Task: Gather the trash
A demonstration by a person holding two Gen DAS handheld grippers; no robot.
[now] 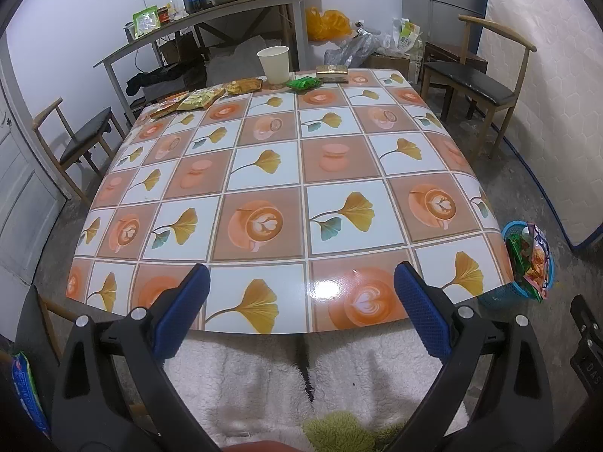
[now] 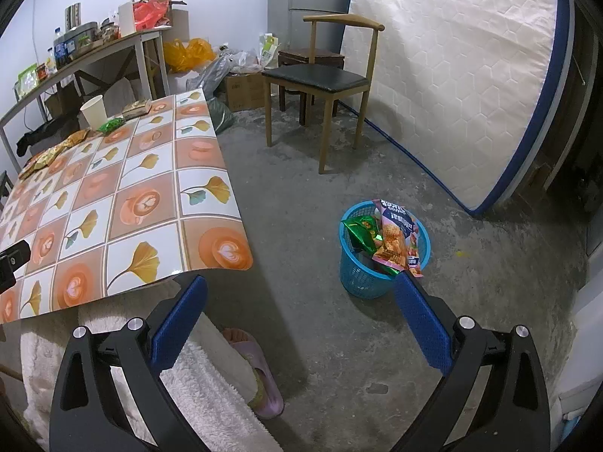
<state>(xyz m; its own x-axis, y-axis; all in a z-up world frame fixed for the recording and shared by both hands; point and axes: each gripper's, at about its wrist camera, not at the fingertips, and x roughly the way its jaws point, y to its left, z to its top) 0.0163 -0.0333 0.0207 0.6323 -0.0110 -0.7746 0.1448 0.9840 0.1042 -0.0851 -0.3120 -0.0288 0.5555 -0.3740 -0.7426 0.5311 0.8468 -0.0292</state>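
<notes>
Left wrist view: both grippers' jaws spread, empty; wrappers (image 1: 203, 98) sit at the bench's (image 1: 264, 173) top edge, so a long reach might topple the cup (image 1: 274, 64).

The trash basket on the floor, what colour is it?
Blue. The trash basket shows best in the right wrist view.

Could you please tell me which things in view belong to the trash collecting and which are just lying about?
Part of the job:
- blue basket, already holding wrappers
- green wrapper
- yellow snack packets
- paper cup
- gold packet
- left claw and right claw, both open and empty

Just lying about:
- wooden chair
- mattress
- cluttered side table
</notes>
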